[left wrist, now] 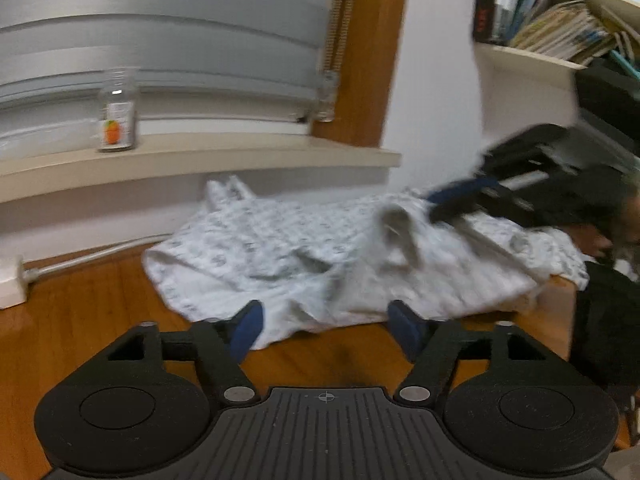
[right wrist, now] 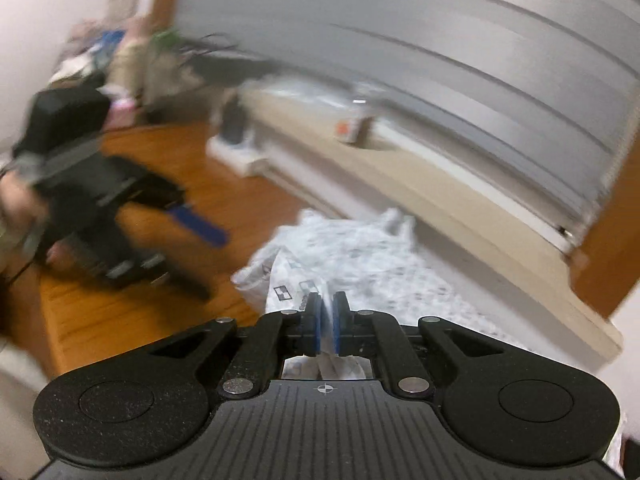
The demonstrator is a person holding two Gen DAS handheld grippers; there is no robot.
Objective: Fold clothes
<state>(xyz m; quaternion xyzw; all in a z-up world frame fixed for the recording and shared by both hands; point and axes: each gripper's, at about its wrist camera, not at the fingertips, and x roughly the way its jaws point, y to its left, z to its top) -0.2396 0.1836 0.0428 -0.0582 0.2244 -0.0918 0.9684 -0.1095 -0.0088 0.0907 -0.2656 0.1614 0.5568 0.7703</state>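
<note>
Your left gripper (left wrist: 326, 322): jaws spread, nothing between, fabric edge just ahead at 12 o'clock. Your right gripper (right wrist: 327, 312): jaws pinching white patterned garment (left wrist: 280, 256), crumpled on wooden table (left wrist: 80, 308) below windowsill (left wrist: 200, 160). Jar (left wrist: 117, 114) on sill, 10 o'clock.

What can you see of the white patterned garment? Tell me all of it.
The garment is thin white fabric with a small grey print, lying rumpled and partly spread on the wooden floor below the window ledge. The right tool is shut on a bunched fold at one end. The left tool stands open at its near edge, not gripping it.
</note>
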